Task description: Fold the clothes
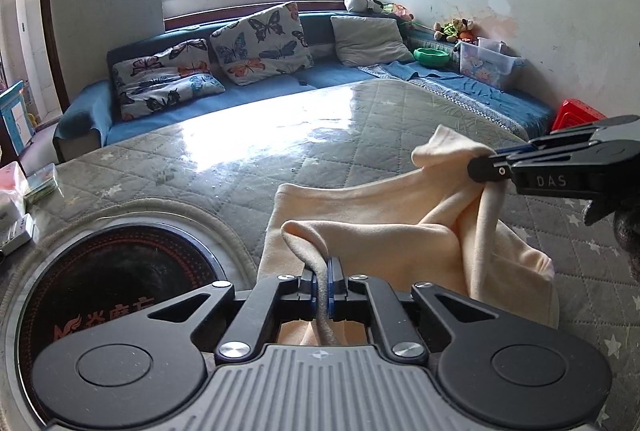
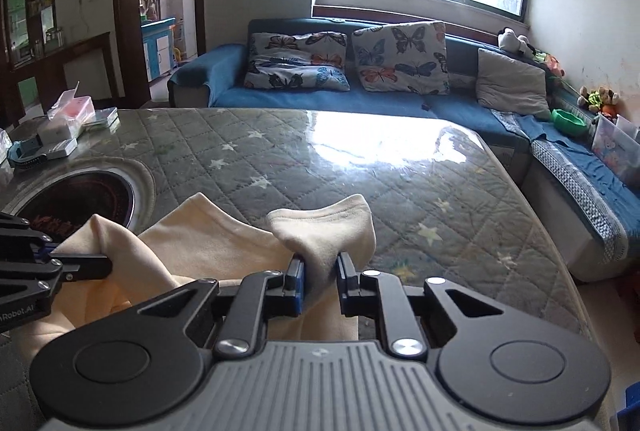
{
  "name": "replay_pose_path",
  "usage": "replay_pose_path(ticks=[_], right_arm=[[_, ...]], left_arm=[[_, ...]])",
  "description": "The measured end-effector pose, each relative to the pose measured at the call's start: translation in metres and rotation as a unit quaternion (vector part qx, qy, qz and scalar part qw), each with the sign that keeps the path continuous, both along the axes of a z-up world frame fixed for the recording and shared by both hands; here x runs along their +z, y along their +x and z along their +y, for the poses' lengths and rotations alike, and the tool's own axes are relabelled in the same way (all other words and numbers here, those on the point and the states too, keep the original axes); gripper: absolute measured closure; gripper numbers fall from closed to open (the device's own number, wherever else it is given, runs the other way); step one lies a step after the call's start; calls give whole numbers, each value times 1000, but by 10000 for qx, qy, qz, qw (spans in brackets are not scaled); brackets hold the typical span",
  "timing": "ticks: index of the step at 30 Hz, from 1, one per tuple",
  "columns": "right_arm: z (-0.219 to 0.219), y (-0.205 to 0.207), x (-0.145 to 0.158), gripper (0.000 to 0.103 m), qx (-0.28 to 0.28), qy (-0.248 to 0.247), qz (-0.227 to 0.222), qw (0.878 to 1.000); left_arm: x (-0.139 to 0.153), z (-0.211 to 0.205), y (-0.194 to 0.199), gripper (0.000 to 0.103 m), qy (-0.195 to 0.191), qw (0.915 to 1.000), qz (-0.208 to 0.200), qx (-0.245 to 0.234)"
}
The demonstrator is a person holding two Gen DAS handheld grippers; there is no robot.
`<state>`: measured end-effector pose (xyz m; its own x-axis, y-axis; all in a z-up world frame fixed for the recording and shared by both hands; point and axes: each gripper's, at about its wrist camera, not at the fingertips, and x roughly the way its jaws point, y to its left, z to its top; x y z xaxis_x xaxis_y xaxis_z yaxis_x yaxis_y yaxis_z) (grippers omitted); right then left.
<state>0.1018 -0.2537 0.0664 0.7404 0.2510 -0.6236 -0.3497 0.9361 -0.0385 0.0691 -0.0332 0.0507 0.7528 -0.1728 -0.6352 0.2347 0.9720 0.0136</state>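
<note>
A peach-coloured garment lies bunched on the quilted table top. My left gripper is shut on a rolled edge of the cloth at its near left side. My right gripper comes in from the right and pinches a raised corner, lifting it off the table. In the right wrist view the garment spreads to the left, and a thick fold of it fills the space between the fingers of the right gripper. The left gripper holds the other corner at the left edge.
A round black cooktop is set into the table just left of the cloth. Boxes and packets sit at the table's far left. A blue sofa with cushions runs behind and along the right side.
</note>
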Motion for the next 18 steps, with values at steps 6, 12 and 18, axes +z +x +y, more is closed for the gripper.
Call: replay_pose_path(ticks=[6,12,18], right_arm=[[0,-2,-6,86,-36,-61,76,9999],[-2,-5,-10,85,-85,-89,104,9999],[-6,-9,-11,80,-151,-76,71,9998]], left_arm=[[-1,2,0,98,69,10000,26,19],[-2,3,2,98,103,9999,51,43],[-5,4,3,98,143,9998,76,78]])
